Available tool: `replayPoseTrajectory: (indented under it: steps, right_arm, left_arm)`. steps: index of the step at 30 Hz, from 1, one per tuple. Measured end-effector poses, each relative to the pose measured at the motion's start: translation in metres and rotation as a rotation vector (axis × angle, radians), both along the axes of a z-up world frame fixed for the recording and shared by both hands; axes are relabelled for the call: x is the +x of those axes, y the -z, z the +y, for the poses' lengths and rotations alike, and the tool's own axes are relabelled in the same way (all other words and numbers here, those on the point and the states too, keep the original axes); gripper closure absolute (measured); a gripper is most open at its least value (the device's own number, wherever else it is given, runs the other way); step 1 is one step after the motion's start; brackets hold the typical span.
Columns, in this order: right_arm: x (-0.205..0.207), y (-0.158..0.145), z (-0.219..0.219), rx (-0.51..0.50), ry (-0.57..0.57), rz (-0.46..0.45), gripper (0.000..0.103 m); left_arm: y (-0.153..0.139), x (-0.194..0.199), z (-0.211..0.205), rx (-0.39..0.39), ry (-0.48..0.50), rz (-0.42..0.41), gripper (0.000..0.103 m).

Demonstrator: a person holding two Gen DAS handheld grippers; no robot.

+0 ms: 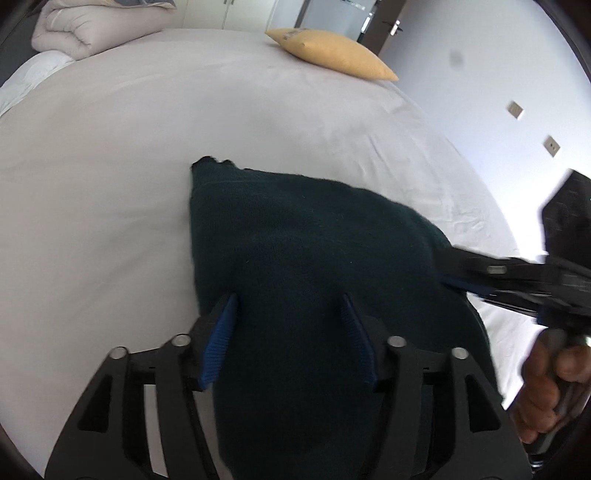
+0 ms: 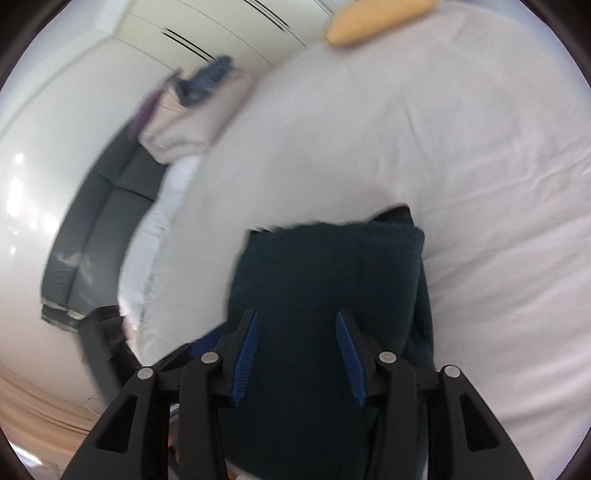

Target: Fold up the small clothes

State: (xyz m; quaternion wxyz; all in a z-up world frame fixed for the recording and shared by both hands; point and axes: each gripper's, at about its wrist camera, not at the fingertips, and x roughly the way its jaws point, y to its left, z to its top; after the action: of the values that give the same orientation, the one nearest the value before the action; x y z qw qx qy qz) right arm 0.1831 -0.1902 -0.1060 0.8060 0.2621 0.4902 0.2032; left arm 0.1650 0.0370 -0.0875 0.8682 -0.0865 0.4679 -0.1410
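Observation:
A dark teal knit garment [image 1: 306, 251] lies folded on the white bed sheet [image 1: 110, 166]. My left gripper [image 1: 288, 299] is open, its blue-padded fingers spread over the garment's near part. My right gripper [image 1: 443, 266] reaches in from the right, and its tip touches the garment's right edge. In the right wrist view the right gripper [image 2: 295, 317] is open, its fingers spread over the same garment [image 2: 325, 273], which shows a folded upper layer. Whether the pads touch the cloth I cannot tell.
A yellow pillow [image 1: 332, 53] lies at the bed's far edge. A folded beige duvet [image 1: 85, 29] is at the far left corner, also in the right wrist view [image 2: 192, 122]. A dark grey headboard [image 2: 96, 221] stands beside the bed. A wall [image 1: 517, 74] is on the right.

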Motion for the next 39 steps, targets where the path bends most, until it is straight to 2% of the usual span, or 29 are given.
replayPoseTrajectory:
  steps: [1, 2, 3, 5, 8, 11, 15, 18, 19, 21, 24, 28, 32, 35, 37, 39]
  right_arm:
    - [0.009, 0.012, -0.005, 0.001, 0.025, 0.015, 0.081]
    - [0.011, 0.018, -0.010, 0.013, 0.045, 0.021, 0.097]
    - [0.015, 0.027, -0.023, 0.085, 0.070, 0.024, 0.099]
    - [0.017, 0.038, -0.040, 0.134, 0.117, 0.027, 0.103]
    - [0.010, 0.048, -0.055, 0.150, 0.154, 0.021, 0.103]
    - [-0.015, 0.027, -0.052, 0.107, 0.158, -0.005, 0.101]
    - [-0.062, -0.010, -0.038, 0.169, 0.074, -0.101, 0.094]
    - [-0.084, -0.001, -0.020, 0.111, 0.027, -0.069, 0.087]
    - [-0.091, 0.012, -0.023, 0.094, 0.028, -0.038, 0.087]
    - [-0.098, 0.031, -0.030, 0.127, 0.051, -0.010, 0.103]
    - [-0.109, 0.042, -0.044, 0.179, 0.083, -0.029, 0.103]
    - [-0.115, 0.025, -0.040, 0.121, 0.088, -0.029, 0.103]
    - [-0.123, -0.005, -0.026, 0.127, 0.047, -0.104, 0.088]
    - [-0.123, -0.002, -0.018, 0.097, 0.033, -0.108, 0.077]
    - [-0.120, 0.022, -0.023, 0.065, 0.054, -0.058, 0.079]
    - [-0.120, 0.038, -0.029, 0.073, 0.071, -0.052, 0.103]
  left_arm:
    - [0.004, 0.004, -0.002, 0.012, 0.012, -0.001, 0.042]
    - [0.007, 0.004, -0.005, 0.025, 0.015, -0.009, 0.041]
    - [0.013, 0.009, -0.011, 0.039, 0.019, -0.019, 0.039]
    - [0.017, 0.007, -0.020, 0.084, 0.032, -0.046, 0.037]
    - [0.022, 0.001, -0.030, 0.121, 0.039, -0.084, 0.034]
    - [0.020, -0.005, -0.025, 0.114, 0.036, -0.081, 0.034]
    - [0.019, -0.001, -0.037, 0.131, 0.039, -0.071, 0.034]
    - [0.017, -0.007, -0.038, 0.147, 0.027, -0.068, 0.034]
    - [0.017, -0.008, -0.039, 0.152, 0.026, -0.065, 0.034]
    - [0.015, -0.014, -0.039, 0.168, 0.035, -0.064, 0.034]
    - [0.018, -0.016, -0.041, 0.176, 0.040, -0.065, 0.034]
    - [0.015, -0.019, -0.035, 0.173, 0.030, -0.060, 0.034]
    - [0.014, -0.020, -0.034, 0.171, 0.022, -0.057, 0.034]
    - [0.014, -0.021, -0.035, 0.177, 0.020, -0.058, 0.034]
    - [0.014, -0.022, -0.035, 0.177, 0.020, -0.058, 0.034]
    - [0.013, -0.023, -0.034, 0.181, 0.022, -0.060, 0.034]
